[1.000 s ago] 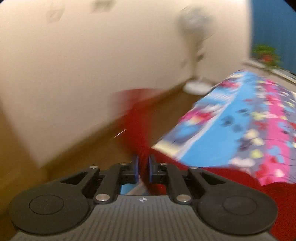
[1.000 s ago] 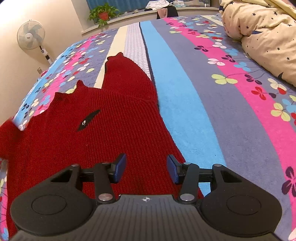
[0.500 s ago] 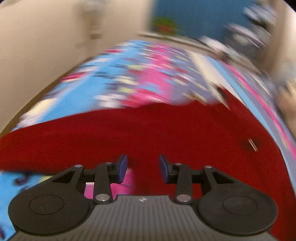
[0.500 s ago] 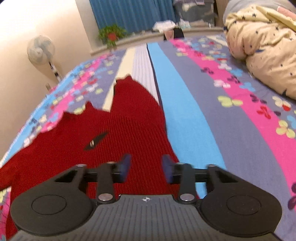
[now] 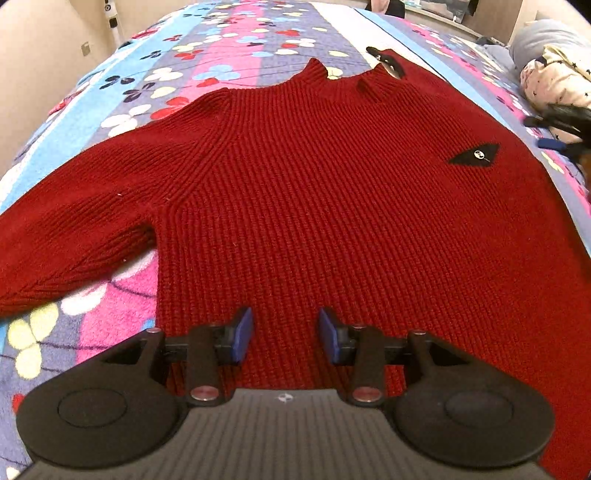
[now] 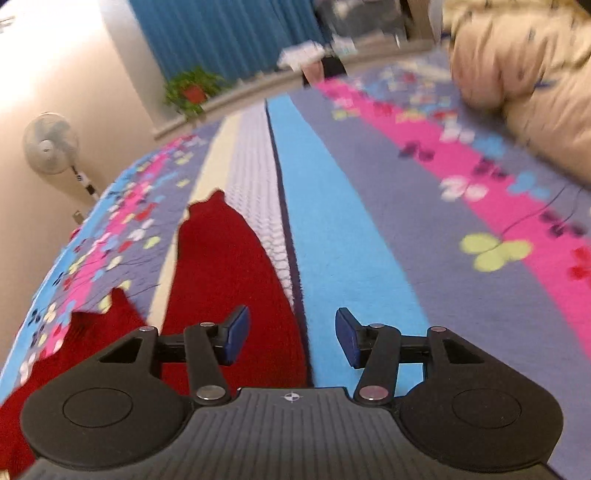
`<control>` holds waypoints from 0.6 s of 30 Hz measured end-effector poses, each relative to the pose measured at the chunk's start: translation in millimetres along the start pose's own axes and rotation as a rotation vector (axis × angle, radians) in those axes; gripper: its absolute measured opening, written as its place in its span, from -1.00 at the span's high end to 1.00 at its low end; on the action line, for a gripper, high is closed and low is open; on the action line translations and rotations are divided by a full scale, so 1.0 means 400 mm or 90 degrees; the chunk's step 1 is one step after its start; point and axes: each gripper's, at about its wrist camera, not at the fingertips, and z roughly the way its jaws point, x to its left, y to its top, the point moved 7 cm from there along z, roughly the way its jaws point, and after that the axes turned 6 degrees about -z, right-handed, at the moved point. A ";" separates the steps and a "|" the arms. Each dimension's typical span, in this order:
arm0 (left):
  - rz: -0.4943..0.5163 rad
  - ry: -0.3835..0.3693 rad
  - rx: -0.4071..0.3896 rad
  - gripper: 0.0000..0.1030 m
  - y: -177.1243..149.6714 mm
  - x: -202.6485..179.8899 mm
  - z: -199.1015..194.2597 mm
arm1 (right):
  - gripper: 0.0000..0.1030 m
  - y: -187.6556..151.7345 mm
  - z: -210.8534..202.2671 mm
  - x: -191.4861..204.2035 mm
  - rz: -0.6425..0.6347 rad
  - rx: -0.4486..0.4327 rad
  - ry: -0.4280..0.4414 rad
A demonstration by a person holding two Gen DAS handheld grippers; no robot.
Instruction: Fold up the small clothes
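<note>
A small red knitted sweater lies flat on the flowered bedspread, collar far, one sleeve stretched to the left. A black diamond patch sits on its chest at the right. My left gripper is open and empty, just above the sweater's hem. In the right wrist view the other sleeve runs away from me. My right gripper is open and empty above that sleeve's right edge and the blue stripe. The right gripper also shows in the left wrist view, at the far right edge.
A beige star-print duvet is heaped at the right side of the bed. A standing fan is beside the wall on the left. A potted plant sits on the sill before blue curtains.
My left gripper let go of the red sleeve, opened, and swung from the bed's edge to above the sweater's hem. My right gripper moved right along the other sleeve and opened wider.
</note>
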 end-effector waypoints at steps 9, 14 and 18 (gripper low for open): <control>0.003 -0.002 0.009 0.10 0.014 0.000 -0.003 | 0.80 0.019 0.153 0.070 -0.028 0.053 0.009; -0.002 -0.003 0.012 0.11 0.013 0.000 -0.011 | 0.81 0.022 -0.079 0.278 -0.249 -0.096 0.055; 0.000 0.001 0.011 0.11 0.015 -0.002 -0.014 | 0.80 -0.200 -0.282 0.498 -0.542 -0.129 0.158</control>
